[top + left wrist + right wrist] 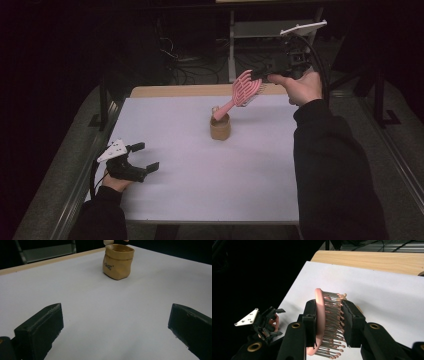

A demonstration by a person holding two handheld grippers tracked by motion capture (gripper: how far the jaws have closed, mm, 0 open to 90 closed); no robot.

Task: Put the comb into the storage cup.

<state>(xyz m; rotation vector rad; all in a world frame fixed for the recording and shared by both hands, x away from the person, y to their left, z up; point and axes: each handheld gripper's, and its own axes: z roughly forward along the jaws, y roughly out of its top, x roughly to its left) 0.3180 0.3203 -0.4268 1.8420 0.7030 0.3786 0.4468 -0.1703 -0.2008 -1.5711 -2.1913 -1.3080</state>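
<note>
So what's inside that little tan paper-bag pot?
The handle end of the pink plastic hairbrush dips into the small tan bag-shaped pot, beside a pale rounded knob at its rim. The pot's wall hides anything deeper inside.

White table [200, 190] open all round, only small tan pouch [220, 128] mid-table in the way

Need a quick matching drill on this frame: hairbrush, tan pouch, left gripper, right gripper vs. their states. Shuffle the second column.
Things:
1. pink hairbrush
2. tan pouch
3. left gripper
4. right gripper

States:
A. open, low over the white table, nothing between its jaws
B. upright mid-table
C. clamped by its bristled head, handle angled down toward the pouch
D. shut on the brush, raised at the far right

Pairs: 1-C, 2-B, 3-A, 4-D
</note>
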